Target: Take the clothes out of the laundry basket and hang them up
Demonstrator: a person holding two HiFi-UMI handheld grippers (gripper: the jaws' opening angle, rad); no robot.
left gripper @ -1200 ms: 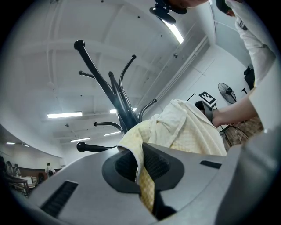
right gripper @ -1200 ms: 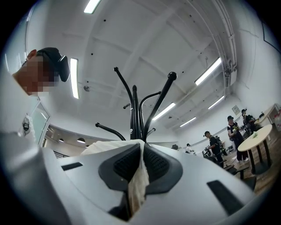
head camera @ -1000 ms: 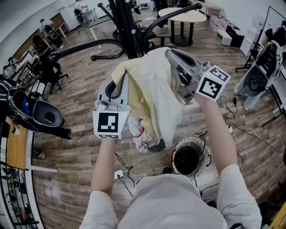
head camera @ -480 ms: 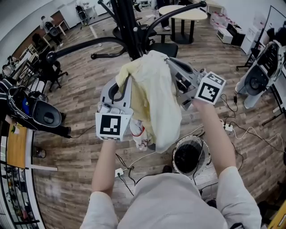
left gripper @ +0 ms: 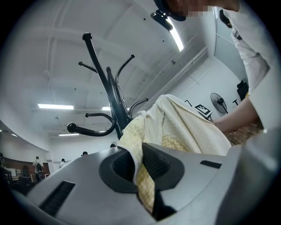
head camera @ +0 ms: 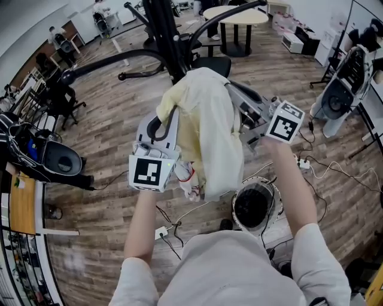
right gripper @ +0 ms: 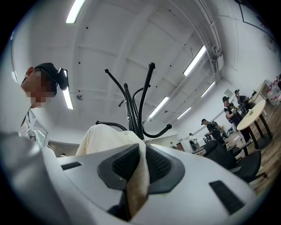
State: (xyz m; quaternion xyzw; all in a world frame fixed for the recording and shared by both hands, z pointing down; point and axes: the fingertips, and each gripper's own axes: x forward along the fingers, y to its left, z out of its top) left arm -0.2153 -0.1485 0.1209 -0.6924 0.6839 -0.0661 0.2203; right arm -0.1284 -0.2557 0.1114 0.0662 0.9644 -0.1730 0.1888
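A pale yellow garment point(head camera: 206, 128) hangs between my two grippers, draped in front of the black coat rack point(head camera: 170, 42). My left gripper point(head camera: 169, 107) is shut on one edge of it; in the left gripper view the checked cloth point(left gripper: 184, 127) runs down between the pads point(left gripper: 156, 165). My right gripper point(head camera: 232, 91) has the other edge. There the cloth point(right gripper: 103, 136) still sits pinched between the pads point(right gripper: 127, 165), though these jaws have just been opening a little. The rack's curved arms point(right gripper: 134, 114) rise just beyond both grippers. A round laundry basket point(head camera: 270, 190) stands on the floor below.
A round table point(head camera: 233, 15) and a black chair point(head camera: 209, 63) stand behind the rack. Cables and a power strip point(head camera: 299, 162) lie on the wooden floor at the right. A white machine point(head camera: 344, 89) is at far right, desks and chairs at far left.
Both grippers have sunk slightly with the garment still stretched between them. The cloth hangs much as before.
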